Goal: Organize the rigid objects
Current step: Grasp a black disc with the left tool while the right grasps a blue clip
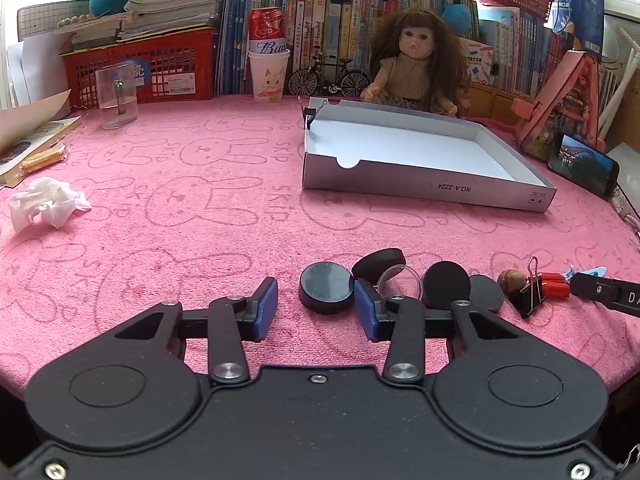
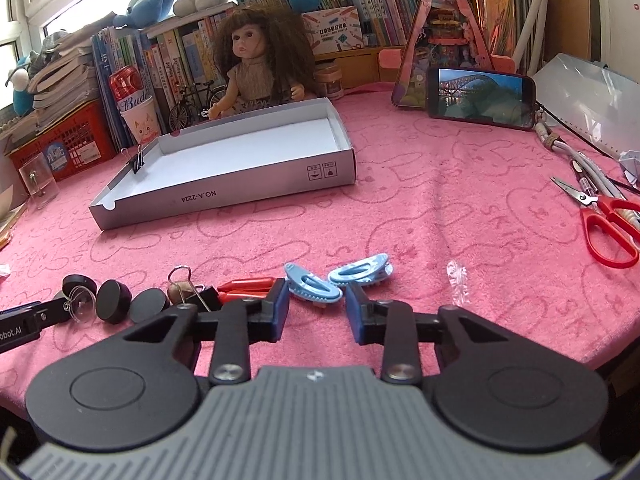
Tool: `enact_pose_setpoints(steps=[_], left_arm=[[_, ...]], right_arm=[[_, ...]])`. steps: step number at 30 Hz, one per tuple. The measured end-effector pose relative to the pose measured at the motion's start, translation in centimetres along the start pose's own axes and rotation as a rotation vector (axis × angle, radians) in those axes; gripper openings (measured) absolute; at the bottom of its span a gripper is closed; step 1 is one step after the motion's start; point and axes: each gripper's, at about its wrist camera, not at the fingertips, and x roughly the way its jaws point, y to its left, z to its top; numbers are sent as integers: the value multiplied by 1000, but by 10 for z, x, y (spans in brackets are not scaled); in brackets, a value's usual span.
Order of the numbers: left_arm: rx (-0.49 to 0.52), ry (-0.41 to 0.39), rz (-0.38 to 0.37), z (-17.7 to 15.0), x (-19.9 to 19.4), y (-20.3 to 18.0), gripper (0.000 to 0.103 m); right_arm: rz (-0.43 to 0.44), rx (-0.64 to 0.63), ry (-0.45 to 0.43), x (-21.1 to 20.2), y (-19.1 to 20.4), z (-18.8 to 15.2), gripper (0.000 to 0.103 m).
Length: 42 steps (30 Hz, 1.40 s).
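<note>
Here we hold the left tool [image 1: 316,308] wide beside the black puck [image 1: 326,293], risking a nudge into the crowded clear lid [image 1: 399,280], while our right tool [image 2: 317,307] gapes empty.

Black discs [image 1: 326,293], blue clips [image 2: 313,288] (lying flat), open grey box [image 1: 420,152]

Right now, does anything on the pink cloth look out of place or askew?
Yes. One black disc leans tilted on the clear cap instead of lying flat like the disc beside it. A crumpled tissue lies loose at the left. A binder clip is clamped on the box wall.
</note>
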Motion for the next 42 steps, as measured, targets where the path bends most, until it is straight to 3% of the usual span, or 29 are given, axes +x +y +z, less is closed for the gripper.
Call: enact_pose_setpoints(steps=[10, 12, 15, 20, 28, 32, 34, 42], left_arm=[[7, -11, 5, 2, 7, -2, 39], [9, -16, -1, 2, 8, -2, 30], [10, -19, -3, 2, 8, -2, 30], [-7, -19, -15, 3, 7, 1, 30], [-19, -40, -7, 6, 0, 2, 30], [-15, -51, -6, 9, -2, 2, 30], [-15, -53, -5, 10, -3, 1, 30], [-12, -59, -11, 12, -4, 0, 30]], right_arm=[[-18, -24, -13, 8, 8, 3, 55], [-19, -36, -20, 8, 9, 2, 55], [-4, -49, -33, 7, 8, -1, 42], [-5, -74, -51, 4, 9, -5, 28], [7, -108, -68, 1, 15, -5, 20], [12, -129, -59, 3, 16, -5, 22], [9, -143, -53, 5, 17, -5, 31], [-28, -209, -72, 14, 18, -5, 41]])
